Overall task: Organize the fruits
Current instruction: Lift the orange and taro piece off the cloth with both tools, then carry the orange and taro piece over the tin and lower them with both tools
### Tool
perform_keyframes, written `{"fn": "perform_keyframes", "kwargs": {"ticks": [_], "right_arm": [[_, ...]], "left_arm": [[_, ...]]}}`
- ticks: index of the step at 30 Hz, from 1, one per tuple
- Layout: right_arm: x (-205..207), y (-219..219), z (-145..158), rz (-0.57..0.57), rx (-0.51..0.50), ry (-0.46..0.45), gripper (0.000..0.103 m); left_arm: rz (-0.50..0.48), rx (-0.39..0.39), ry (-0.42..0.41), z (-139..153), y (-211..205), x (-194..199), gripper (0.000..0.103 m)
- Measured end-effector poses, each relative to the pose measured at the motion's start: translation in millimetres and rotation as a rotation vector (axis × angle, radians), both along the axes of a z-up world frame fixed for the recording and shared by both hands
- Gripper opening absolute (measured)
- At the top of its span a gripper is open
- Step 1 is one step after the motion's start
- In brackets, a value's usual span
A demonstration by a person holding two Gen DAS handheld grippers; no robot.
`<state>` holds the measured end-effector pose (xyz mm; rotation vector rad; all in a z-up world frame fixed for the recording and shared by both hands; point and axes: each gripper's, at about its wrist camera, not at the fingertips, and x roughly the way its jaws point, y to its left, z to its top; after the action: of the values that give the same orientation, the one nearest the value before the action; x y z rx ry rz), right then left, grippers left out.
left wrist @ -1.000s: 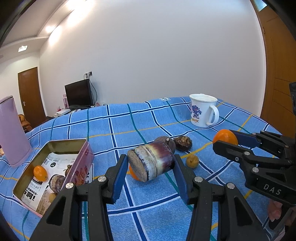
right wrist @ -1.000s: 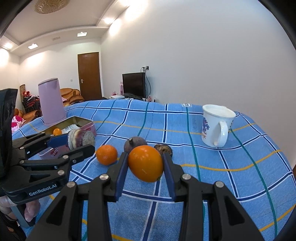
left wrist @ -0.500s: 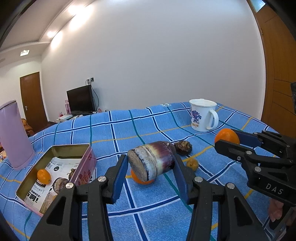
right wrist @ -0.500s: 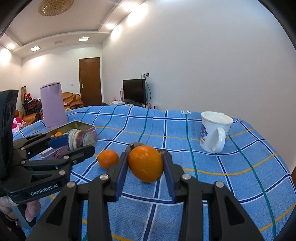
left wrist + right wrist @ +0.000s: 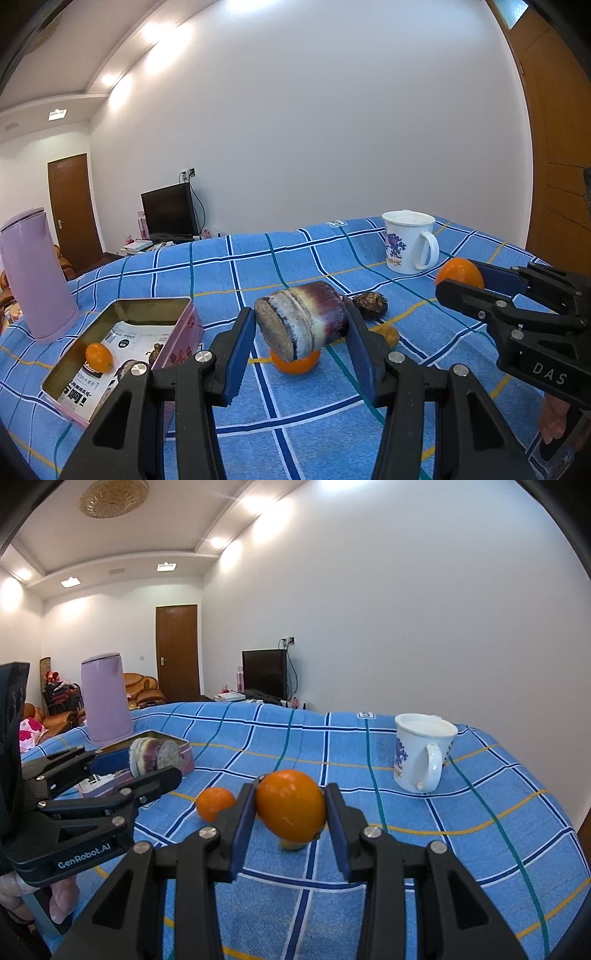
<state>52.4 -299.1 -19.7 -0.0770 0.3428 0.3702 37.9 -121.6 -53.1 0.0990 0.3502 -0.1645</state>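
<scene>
- Left wrist view: the left gripper [image 5: 301, 330] sits at the lower centre of the frame, clamped on a stubby purple and white cane piece [image 5: 303, 325] held clear of the blue checked cloth [image 5: 236, 273].
- A small orange [image 5: 295, 363] lies on the cloth just under the cane piece; a dark wrinkled fruit [image 5: 370, 303] lies to its right.
- At lower left an open tin [image 5: 147, 306] holds another small orange [image 5: 98, 357], and a lilac kettle [image 5: 31, 273] stands behind the tin.
- At right, the right gripper [image 5: 460, 278] pinches a big orange [image 5: 458, 272], with a white mug [image 5: 408, 242] behind it.
- Right wrist view: the right gripper [image 5: 290, 806], at centre bottom, is closed on the big orange [image 5: 291, 805] above the cloth [image 5: 369, 746].
- A small orange [image 5: 214, 803] lies left of it; the mug [image 5: 424, 751] stands at right.
- At left, the left gripper [image 5: 147, 758] grips the cane piece [image 5: 155, 755] in front of the tin [image 5: 186, 755].
</scene>
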Motion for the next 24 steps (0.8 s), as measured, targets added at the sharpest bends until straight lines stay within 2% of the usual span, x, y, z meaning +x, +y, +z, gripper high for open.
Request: {"fn": "perform_keyframes", "kwargs": {"ticks": [13, 24], "right_arm": [[-1.9, 4.3, 0.6, -0.031, -0.017, 0.001, 0.040], [1.6, 24.8, -1.4, 0.005, -0.014, 0.034, 0.040]], "left_arm": [[0.013, -0.002, 0.013, -0.5, 5.7, -0.6, 0.051], [0.052, 0.000, 0.041, -2.5, 26.5, 0.2, 0.051]]}}
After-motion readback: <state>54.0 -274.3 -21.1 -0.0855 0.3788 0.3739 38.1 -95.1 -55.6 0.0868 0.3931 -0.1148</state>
